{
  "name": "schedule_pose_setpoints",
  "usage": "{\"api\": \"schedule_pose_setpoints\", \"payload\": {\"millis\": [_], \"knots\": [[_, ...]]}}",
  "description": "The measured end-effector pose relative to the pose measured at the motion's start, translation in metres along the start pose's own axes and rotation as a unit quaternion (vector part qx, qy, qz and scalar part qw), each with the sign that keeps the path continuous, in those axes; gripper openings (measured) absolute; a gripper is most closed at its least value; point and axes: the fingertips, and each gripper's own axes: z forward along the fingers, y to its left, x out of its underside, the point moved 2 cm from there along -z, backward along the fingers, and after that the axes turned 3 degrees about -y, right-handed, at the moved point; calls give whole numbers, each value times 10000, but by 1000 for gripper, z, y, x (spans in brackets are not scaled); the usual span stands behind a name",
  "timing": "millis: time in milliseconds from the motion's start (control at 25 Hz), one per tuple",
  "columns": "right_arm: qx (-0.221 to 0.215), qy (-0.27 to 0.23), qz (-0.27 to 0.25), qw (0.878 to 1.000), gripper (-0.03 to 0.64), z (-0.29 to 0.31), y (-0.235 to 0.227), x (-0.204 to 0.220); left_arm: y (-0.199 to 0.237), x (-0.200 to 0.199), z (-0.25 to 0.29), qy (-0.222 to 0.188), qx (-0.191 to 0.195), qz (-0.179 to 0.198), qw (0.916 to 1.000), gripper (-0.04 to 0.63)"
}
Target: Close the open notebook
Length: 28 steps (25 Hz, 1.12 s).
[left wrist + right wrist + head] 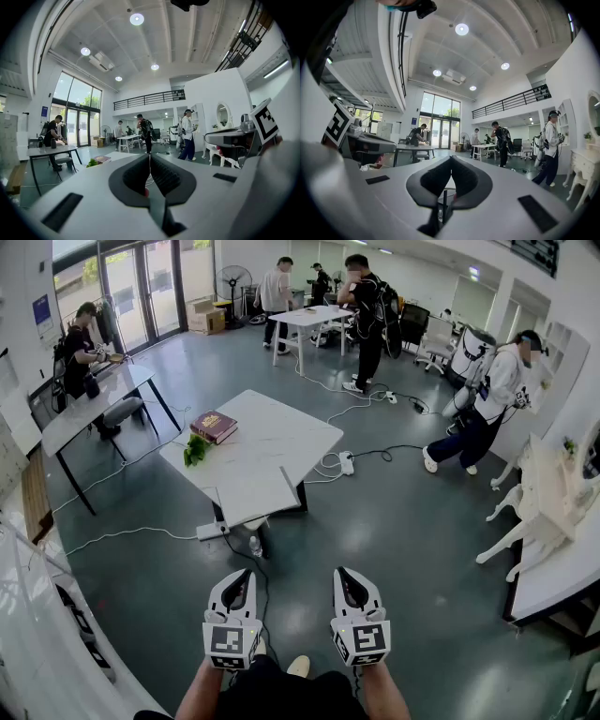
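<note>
A dark red notebook (214,426) lies near the far left corner of the white table (272,465), a few steps ahead of me; its cover looks flat and closed from here. A small green leafy thing (196,450) lies just in front of it. My left gripper (242,579) and right gripper (345,579) hang side by side low in the head view, well short of the table, both shut and empty. The left gripper view shows its jaws (150,157) meeting, with the notebook (103,159) small beyond them. The right gripper (451,158) also has its jaws together.
Cables and a power strip (212,531) run over the floor around the table, and a bottle (255,545) lies under its near edge. A grey desk (94,399) with a seated person stands at the left, white furniture (553,493) at the right. Several people stand further back.
</note>
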Motion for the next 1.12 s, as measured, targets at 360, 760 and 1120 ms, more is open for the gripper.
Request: {"api": "schedule_pose_setpoints", "payload": {"millis": [360,760,1120], "knots": [[87,-38,9,10000,17,-9,-12,-2,-14,1,4,-48,122,1,9999,25],[178,-40,7,9998,17,-3,-27,4,-21,1,27,-57,202,46,9998,25],[186,1,117,9998,17,58,-68,17,-13,3,102,41,261,59,9996,25]]}}
